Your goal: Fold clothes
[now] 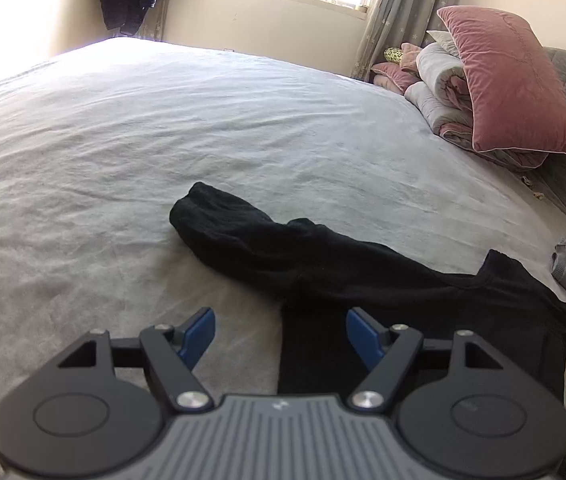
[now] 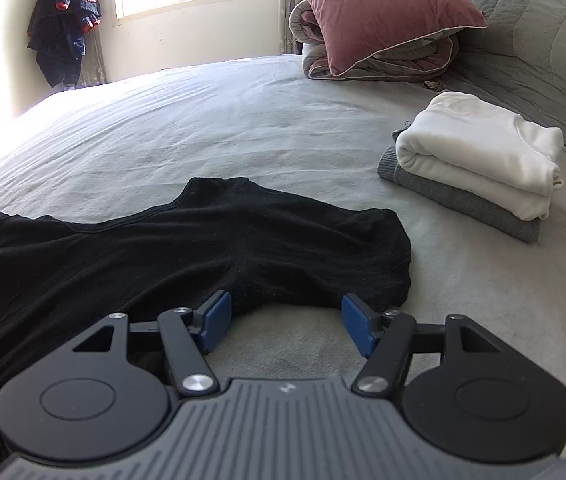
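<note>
A bedroom with a bright window at 12 o'clock, and a wide bed (image 1: 163, 128) under a pale grey sheet that carries everything. One black shirt (image 2: 187, 248) lies spread on it, collar toward 12 o'clock in the right wrist view, body running off toward 7 o'clock. Its left sleeve (image 1: 227, 224) reaches out flat toward 11 o'clock in the left wrist view; the right sleeve (image 2: 375, 256) sits short and bunched at 3 o'clock of the collar.

The left hand-held gripper (image 1: 280, 330) hangs with its jaws spread wide and nothing between them, over the shirt's edge under that sleeve. The right hand-held gripper (image 2: 286, 320) is likewise parted and empty, just short of the right armpit.

The shirt looks thin, light and limp — it will drape and slide on the sheet, so a pinch has to catch both layers. I would judge the sleeve cuffs, the shoulder seams and the hem corners the surest holds; hems are out of view.

Counted: one black shirt laid out; two folded garments stacked at 2 o'clock — a white one (image 2: 479, 152) on a grey one (image 2: 455, 208); one pink pillow (image 2: 379, 12) leaning on a rolled quilt (image 1: 439, 92); dark clothes (image 2: 63, 28) hanging in the corner.
</note>
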A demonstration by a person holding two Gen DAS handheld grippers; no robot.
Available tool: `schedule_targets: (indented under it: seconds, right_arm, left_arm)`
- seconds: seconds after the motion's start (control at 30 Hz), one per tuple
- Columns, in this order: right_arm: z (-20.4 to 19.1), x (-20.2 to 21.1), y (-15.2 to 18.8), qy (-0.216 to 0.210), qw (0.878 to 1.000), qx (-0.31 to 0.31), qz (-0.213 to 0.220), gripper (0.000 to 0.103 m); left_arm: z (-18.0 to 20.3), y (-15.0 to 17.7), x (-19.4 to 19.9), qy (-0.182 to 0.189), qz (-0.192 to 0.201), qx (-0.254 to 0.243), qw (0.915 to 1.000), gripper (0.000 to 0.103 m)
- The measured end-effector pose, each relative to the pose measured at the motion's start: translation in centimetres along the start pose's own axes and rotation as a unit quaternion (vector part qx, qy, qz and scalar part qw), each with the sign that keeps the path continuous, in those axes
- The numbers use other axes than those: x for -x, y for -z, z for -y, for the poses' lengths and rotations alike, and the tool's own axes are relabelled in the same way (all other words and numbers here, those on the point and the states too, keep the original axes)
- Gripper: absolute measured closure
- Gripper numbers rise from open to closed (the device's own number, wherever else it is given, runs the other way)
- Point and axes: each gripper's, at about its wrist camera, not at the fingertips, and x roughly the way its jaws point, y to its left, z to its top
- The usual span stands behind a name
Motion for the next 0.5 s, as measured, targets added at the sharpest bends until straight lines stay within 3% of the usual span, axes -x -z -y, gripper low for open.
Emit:
schedule_targets:
  seconds: [0.1,0.23,0.5]
  right_arm:
    - [-1.0,-0.9,-0.6,-0.001,1.000,0.014,0.002,0.038]
    - [-1.9,-2.6,-2.3,-0.020,0.999,0.027,0.008,0.038]
    - [-2.4,-7.7,-6.2,-0.034,0.998,0.044,0.018,0.037]
  left_arm:
    - [-0.9,-1.5,-1.0,-0.008,0.003,-0.002,1.0000,0.029]
    - [-1.0,-3.8,-3.5,0.007,0.005,-0.010,0.9999,0.029]
    - [1.8,-4.9,-8.5,0.032,-0.023,-0.086,0.9955,0.028]
